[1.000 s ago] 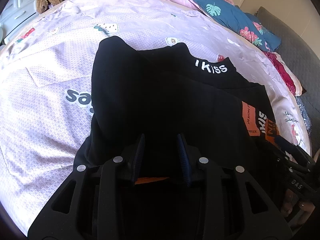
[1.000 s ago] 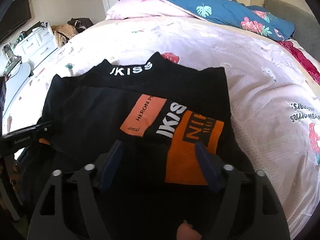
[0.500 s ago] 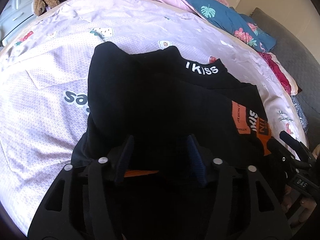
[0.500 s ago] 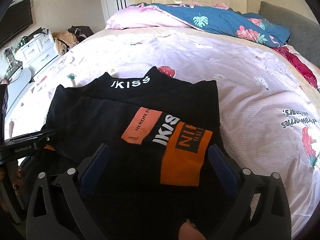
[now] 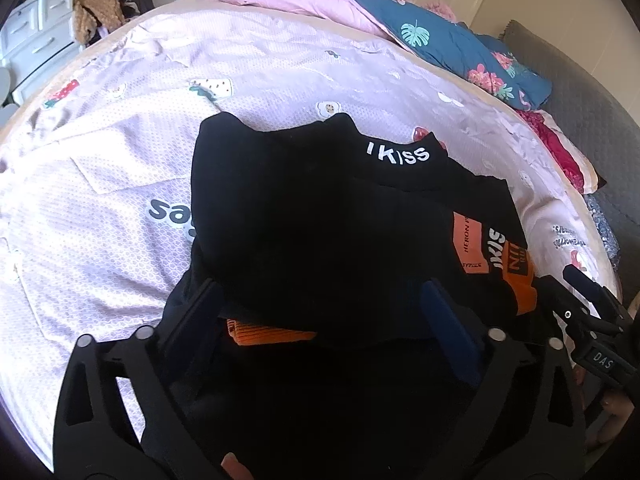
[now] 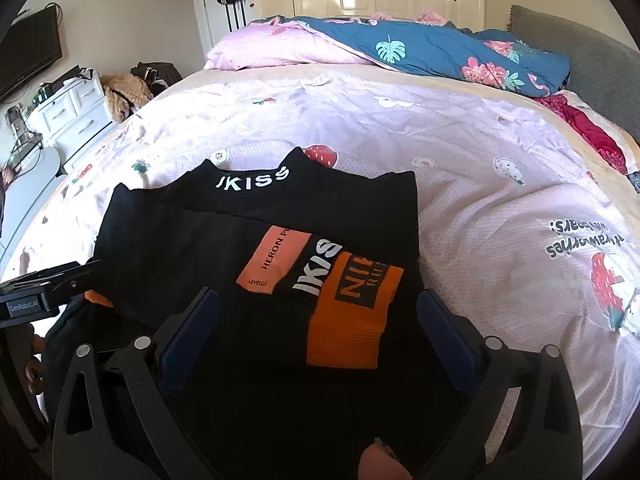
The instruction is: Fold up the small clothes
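A black top (image 5: 320, 216) with a white-lettered collar and orange patches lies partly folded on the bed; it also shows in the right wrist view (image 6: 256, 240). My left gripper (image 5: 320, 300) is open, its blue pads wide apart over the top's near left part. An orange cuff (image 5: 268, 330) peeks out under the fold there. My right gripper (image 6: 316, 308) is open and empty, its pads astride the orange patch (image 6: 352, 312) at the near right. Each gripper shows at the edge of the other's view.
The pale pink bedsheet (image 6: 460, 148) with strawberry prints spreads around the top. A blue floral duvet (image 6: 440, 52) and pink pillow (image 6: 272, 50) lie at the far end. A white drawer unit (image 6: 68, 112) stands left of the bed, a grey headboard (image 6: 580, 68) on the right.
Both grippers have opened wide, letting go of the black top, and drawn back a little toward me. The top stays folded on the bed.
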